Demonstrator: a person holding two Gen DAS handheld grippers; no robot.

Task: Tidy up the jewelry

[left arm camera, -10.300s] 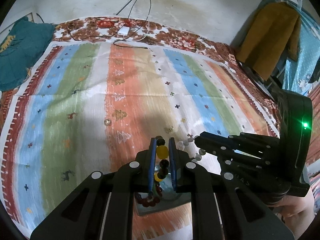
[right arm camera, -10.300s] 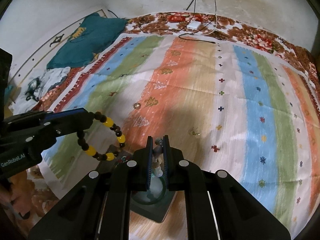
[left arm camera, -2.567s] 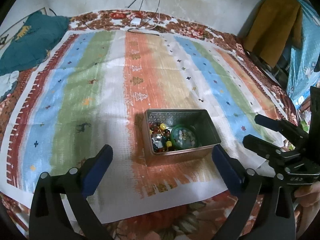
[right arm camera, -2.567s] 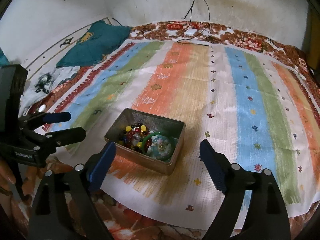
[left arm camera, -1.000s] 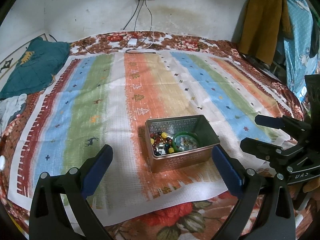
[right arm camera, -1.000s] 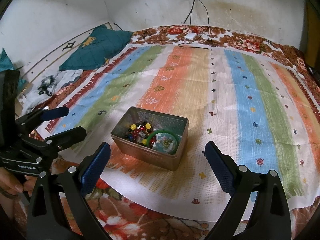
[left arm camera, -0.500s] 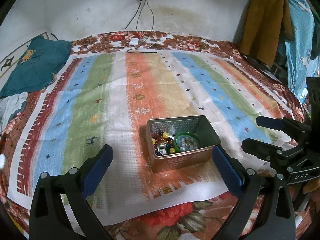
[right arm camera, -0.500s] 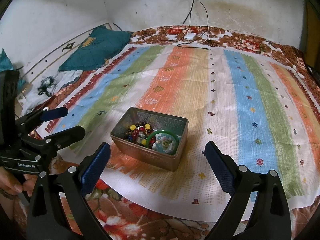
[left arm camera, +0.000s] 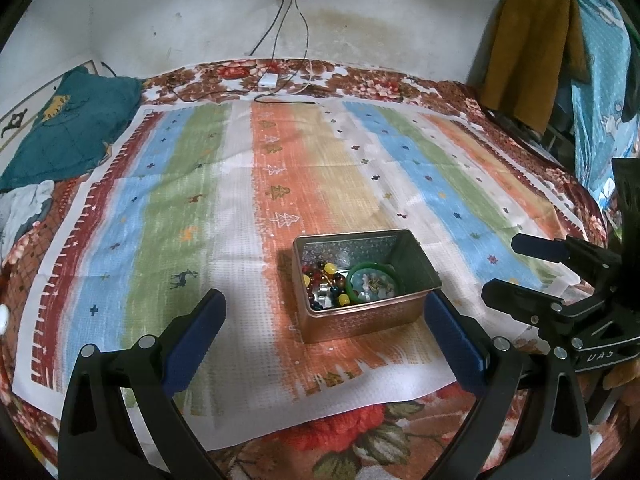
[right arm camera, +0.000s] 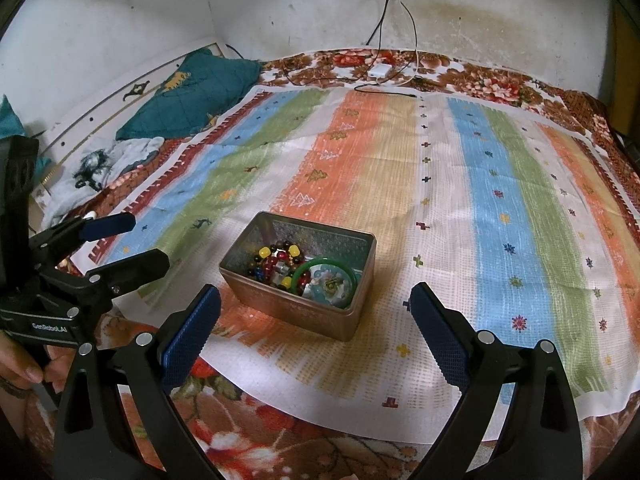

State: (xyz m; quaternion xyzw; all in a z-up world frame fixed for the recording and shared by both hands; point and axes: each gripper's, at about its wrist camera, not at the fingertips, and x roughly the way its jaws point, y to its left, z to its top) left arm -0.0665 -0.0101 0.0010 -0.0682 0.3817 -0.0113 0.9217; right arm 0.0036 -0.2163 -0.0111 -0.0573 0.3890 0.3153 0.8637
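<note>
A metal tin [left arm camera: 404, 312] [right arm camera: 280, 304] sits on the striped cloth [left arm camera: 224, 200] [right arm camera: 500, 216]. Inside lie a dark beaded bracelet with yellow beads [left arm camera: 320, 276] [right arm camera: 276, 258] and a green bangle [left arm camera: 370, 270] [right arm camera: 326, 264] around small pale jewelry. My left gripper [left arm camera: 326, 328] is open and empty, held back from the tin on its near side. My right gripper [right arm camera: 316, 324] is open and empty, also held near the tin's front. Each gripper shows in the other's view, the right gripper [left arm camera: 516, 268] and the left gripper [right arm camera: 138, 242].
A teal pillow [left arm camera: 68, 124] [right arm camera: 200, 88] lies at the far left. A white charger with cables [left arm camera: 268, 80] [right arm camera: 380, 70] lies at the far edge below a wall socket. Clothes hang at the right [left arm camera: 528, 48]. The floral bedsheet [left arm camera: 360, 432] borders the cloth.
Ten seconds ago both grippers were shut on bracelets over the tin; now both are open and empty, pulled back, with the jewelry in the tin. Little change in the last second.
</note>
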